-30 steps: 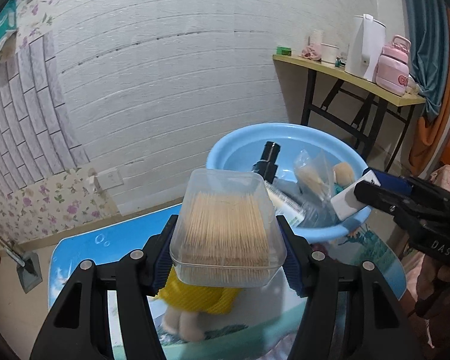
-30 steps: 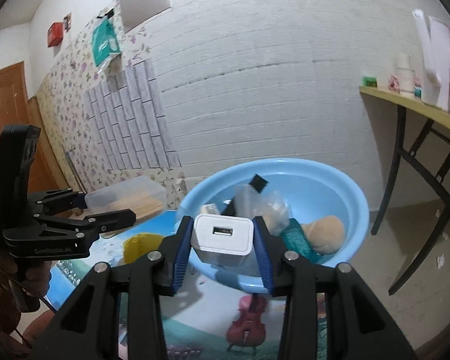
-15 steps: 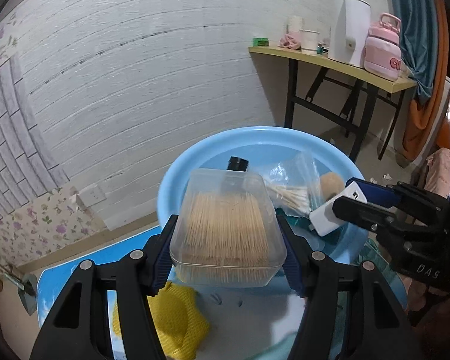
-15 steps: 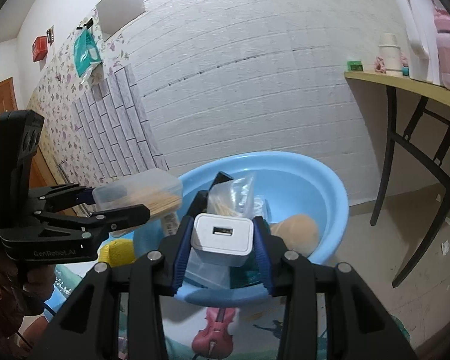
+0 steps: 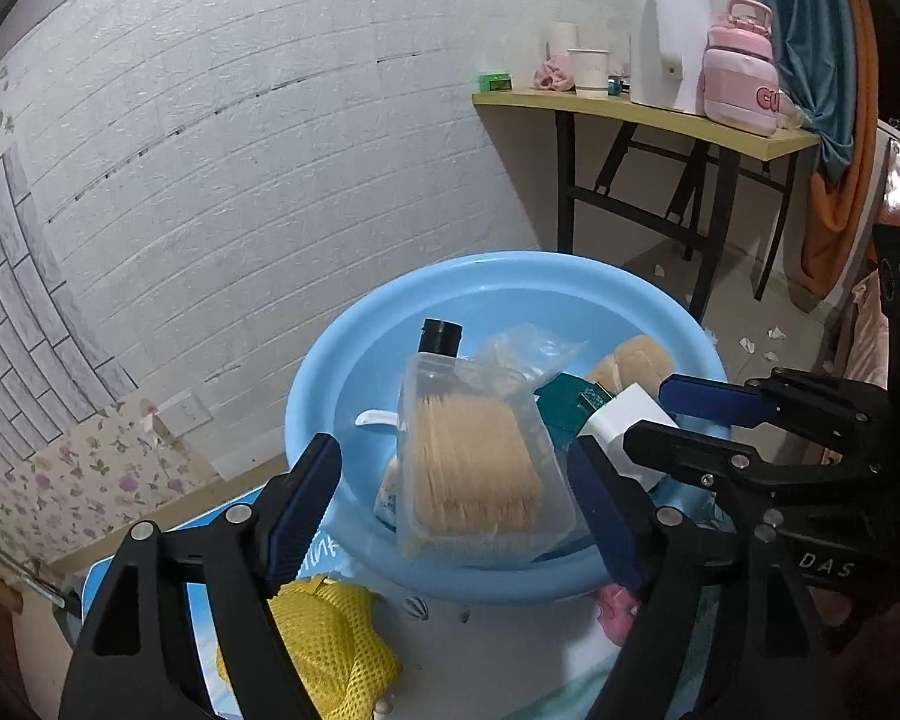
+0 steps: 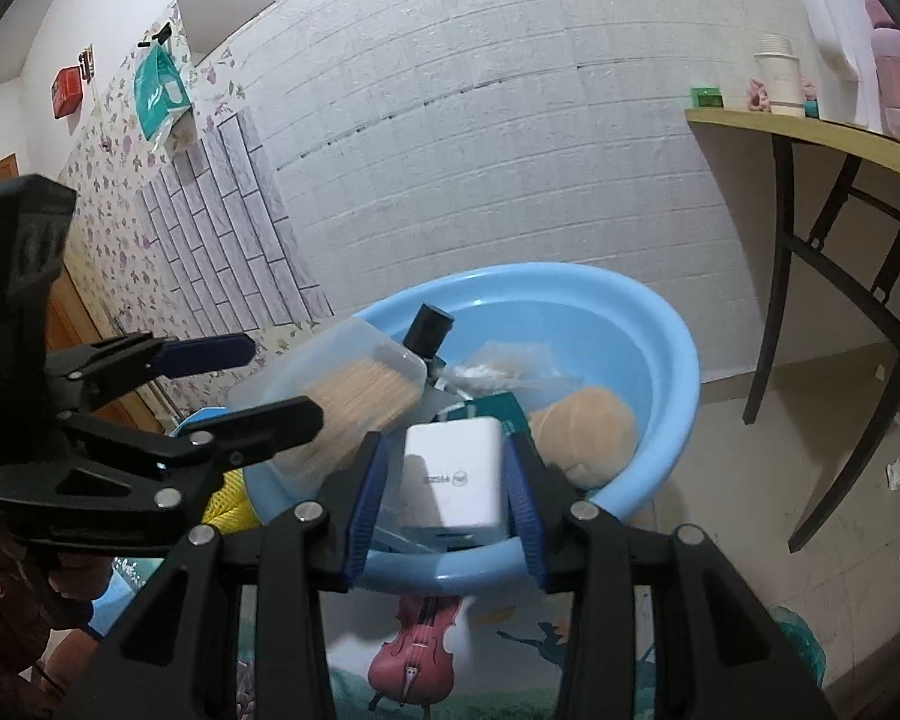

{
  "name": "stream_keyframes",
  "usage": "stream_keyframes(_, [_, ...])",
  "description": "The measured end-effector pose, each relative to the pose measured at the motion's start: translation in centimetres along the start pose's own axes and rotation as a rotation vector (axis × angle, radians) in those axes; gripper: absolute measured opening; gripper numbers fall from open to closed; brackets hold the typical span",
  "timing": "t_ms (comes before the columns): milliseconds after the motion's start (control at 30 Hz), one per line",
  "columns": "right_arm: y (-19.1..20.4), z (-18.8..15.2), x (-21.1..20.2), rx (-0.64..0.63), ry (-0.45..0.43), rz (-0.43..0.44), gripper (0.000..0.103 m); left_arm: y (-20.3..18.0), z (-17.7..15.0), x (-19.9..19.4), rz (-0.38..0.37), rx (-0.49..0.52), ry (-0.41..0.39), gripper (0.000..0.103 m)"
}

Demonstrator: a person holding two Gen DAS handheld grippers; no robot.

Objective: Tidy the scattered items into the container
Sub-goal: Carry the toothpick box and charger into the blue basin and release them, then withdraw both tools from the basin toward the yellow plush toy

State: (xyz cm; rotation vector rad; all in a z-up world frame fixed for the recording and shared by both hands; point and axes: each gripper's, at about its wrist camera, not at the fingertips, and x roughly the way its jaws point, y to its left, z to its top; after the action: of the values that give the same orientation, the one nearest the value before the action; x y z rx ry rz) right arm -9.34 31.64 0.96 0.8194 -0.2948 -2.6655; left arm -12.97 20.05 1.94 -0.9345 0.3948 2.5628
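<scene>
A light blue basin (image 5: 354,354) (image 6: 678,360) sits on the printed mat. My left gripper (image 5: 456,480) is open over the basin's near rim; the clear box of toothpicks (image 5: 474,468) (image 6: 354,402) lies tilted inside the basin, free of the jaws. My right gripper (image 6: 444,474) has its jaws spread slightly wider than the white charger (image 6: 456,480) (image 5: 624,426), which tips down into the basin. The basin also holds a black-capped bottle (image 5: 441,339), a clear bag (image 5: 528,348), a green packet (image 5: 570,402) and a tan round thing (image 6: 594,426).
A yellow mesh item (image 5: 324,642) lies on the mat by the basin's near left. A wooden side table (image 5: 642,111) with kettle, cups and a pink flask stands at the right against the white brick wall. The mat (image 6: 414,654) shows a violin print.
My left gripper opened and dropped the toothpick box into the basin. My right gripper moved over the rim and loosened on the charger, which tipped downward.
</scene>
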Motion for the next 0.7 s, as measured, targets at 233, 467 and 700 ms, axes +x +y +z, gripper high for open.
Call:
stream_keyframes(233, [0.8, -0.2, -0.8, -0.018, 0.002, -0.02, 0.04, 1.3, -1.3, -1.6, 0.016, -0.031, -0.004, 0.078])
stream_keyframes(467, [2.4, -1.1, -1.6, -0.049, 0.019, -0.037, 0.04, 3.3, -4.2, -3.7, 0.049, -0.069, 0.011, 0.078])
stream_keyframes(700, [4.7, -2.0, -2.5, -0.092, 0.034, -0.032, 0.04, 6.0, -8.1, -4.6, 0.089, -0.136, 0.059, 0.078])
